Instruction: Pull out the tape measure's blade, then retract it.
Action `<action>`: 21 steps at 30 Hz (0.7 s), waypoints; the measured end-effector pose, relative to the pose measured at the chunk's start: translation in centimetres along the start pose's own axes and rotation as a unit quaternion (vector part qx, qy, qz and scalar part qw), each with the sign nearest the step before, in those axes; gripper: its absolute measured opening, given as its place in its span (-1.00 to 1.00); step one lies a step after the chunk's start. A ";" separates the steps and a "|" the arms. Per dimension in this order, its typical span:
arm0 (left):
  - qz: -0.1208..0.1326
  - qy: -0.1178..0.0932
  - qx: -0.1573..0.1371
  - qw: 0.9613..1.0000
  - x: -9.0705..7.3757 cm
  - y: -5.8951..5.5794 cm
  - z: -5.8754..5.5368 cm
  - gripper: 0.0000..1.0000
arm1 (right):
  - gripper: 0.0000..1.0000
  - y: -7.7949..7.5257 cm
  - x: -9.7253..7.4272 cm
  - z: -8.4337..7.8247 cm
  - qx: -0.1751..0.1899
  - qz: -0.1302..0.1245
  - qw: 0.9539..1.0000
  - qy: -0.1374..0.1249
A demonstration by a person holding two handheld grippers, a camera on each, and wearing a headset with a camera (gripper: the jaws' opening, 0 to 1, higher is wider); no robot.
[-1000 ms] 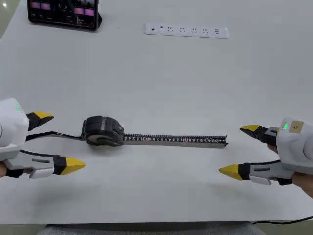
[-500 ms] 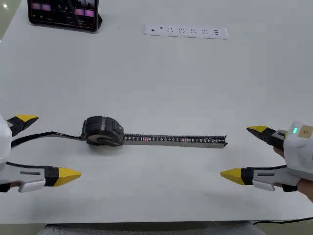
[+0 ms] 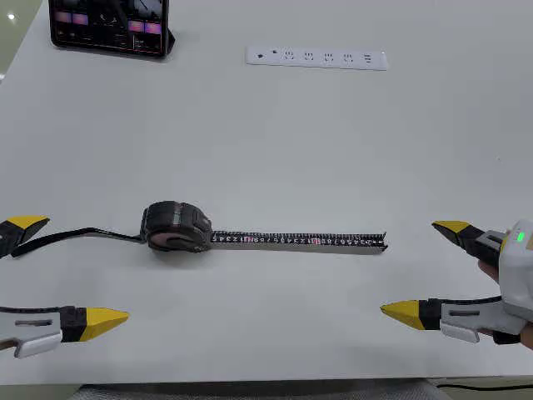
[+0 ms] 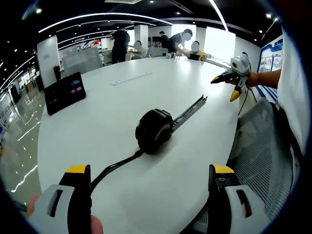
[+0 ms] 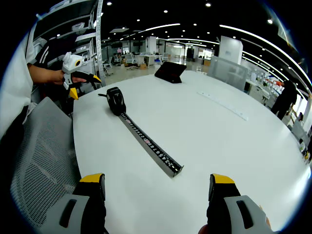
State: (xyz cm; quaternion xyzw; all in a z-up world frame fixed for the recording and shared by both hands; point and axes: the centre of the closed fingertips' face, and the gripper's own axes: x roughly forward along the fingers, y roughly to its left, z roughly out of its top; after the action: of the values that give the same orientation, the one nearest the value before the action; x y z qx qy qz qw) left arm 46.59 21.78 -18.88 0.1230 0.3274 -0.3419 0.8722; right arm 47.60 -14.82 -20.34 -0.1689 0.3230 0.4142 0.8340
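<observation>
With the blade (image 3: 300,241) drawn out of the tape measure (image 3: 175,227), retraction was judged next. The left gripper (image 3: 75,269) and right gripper (image 3: 420,268) were held wide and empty either side of it, so a grip would first be needed.

tape measure (image 3: 175,227) on table (image 3: 275,150) | blade (image 3: 300,240) lies rightward | power strip (image 3: 316,57) behind | tablet (image 3: 108,23) behind-left

I see the black tape measure (image 3: 175,227) between my grippers, nearer the left gripper (image 3: 75,269). Its blade (image 3: 298,241) is out, flat and straight, hook end toward the right gripper (image 3: 420,268), touching neither.
</observation>
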 end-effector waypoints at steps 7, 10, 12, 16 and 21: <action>0.008 -0.008 -0.006 1.000 -0.5 -0.2 -0.4 0.97 | 0.75 0.3 -0.5 -0.4 0.007 -0.008 1.000 -0.007; 0.011 -0.011 -0.012 1.000 -0.6 -0.3 -0.5 0.97 | 0.76 0.4 -0.6 -0.5 0.012 -0.010 1.000 -0.011; 0.015 -0.013 -0.015 1.000 -0.7 -0.4 -0.6 0.97 | 0.76 0.4 -0.7 -0.6 0.012 -0.013 1.000 -0.011; 0.018 -0.019 -0.020 0.999 -0.8 -0.5 -0.7 0.97 | 0.76 0.5 -0.8 -0.8 0.017 -0.015 1.000 -0.013; 0.018 -0.023 -0.032 0.999 -1.1 -0.8 -1.1 0.97 | 0.76 0.5 -1.1 -1.2 0.024 -0.017 0.999 -0.016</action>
State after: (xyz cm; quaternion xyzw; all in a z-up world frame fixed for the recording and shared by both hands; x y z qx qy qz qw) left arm 44.91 22.22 -18.96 0.0936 0.3159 -0.3181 0.8890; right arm 46.24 -15.78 -20.48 -0.1471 0.3167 0.3949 0.8498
